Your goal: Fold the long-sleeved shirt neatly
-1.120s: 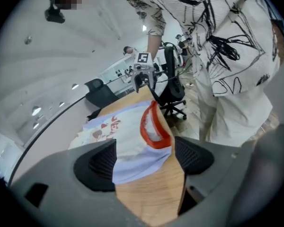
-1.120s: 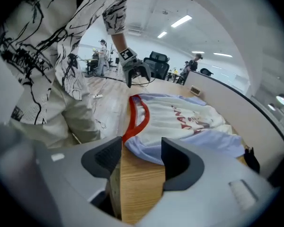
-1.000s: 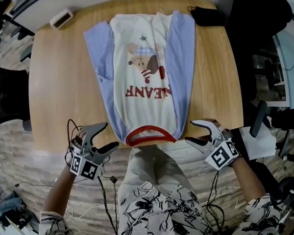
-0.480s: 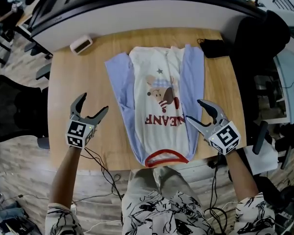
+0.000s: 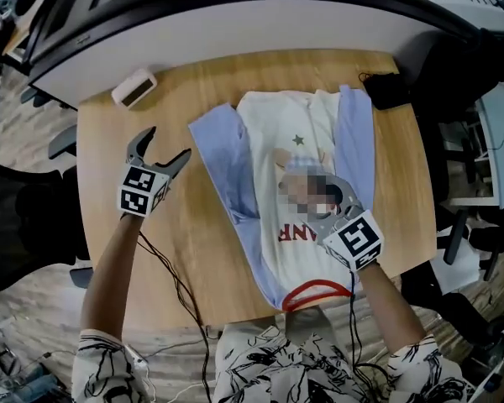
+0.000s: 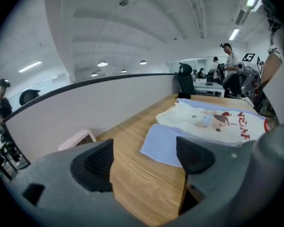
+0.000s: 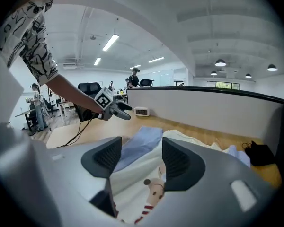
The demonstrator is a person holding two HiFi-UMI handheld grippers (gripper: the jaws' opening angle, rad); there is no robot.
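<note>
Honestly, with the shirt [image 5: 307,141] flat on the table [image 5: 109,225], the left gripper [image 5: 166,145] wide and empty beside its blue sleeve [image 5: 223,154], and the right gripper [image 7: 139,157] over the print [image 5: 298,233], jaws apart, just narrowed a bit, pinching nothing, the person should probably pinch fabric edges low and fold evenly.

A small white box [image 5: 134,88] and a black pouch [image 5: 390,90] sit at the wooden table's [image 5: 210,259] far corners
</note>
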